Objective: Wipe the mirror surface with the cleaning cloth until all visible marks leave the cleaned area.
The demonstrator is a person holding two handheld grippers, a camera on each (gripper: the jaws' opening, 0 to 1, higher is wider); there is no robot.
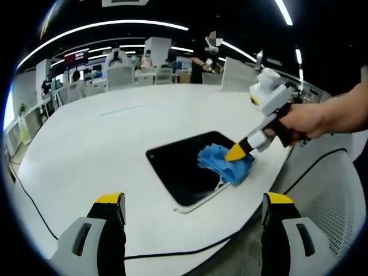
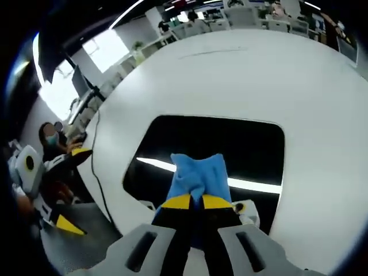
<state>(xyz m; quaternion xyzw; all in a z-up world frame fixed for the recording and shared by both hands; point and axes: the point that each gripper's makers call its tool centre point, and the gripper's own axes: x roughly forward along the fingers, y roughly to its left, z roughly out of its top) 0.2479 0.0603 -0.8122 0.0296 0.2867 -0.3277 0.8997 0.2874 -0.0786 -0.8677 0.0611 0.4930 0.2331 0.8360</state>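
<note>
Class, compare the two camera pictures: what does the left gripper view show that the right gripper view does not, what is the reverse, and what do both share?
Only the left gripper view shows the person's hand holding the right gripper from outside, and the left gripper's own open jaws apart over the table's near edge.

Only the right gripper view shows a bright light strip reflected in the mirror.

Both show the dark rectangular mirror, the crumpled blue cleaning cloth clamped on it, and the round white table.

our right tool (image 2: 195, 201) is clamped tight; our left tool (image 1: 192, 210) hangs with jaws spread wide.
</note>
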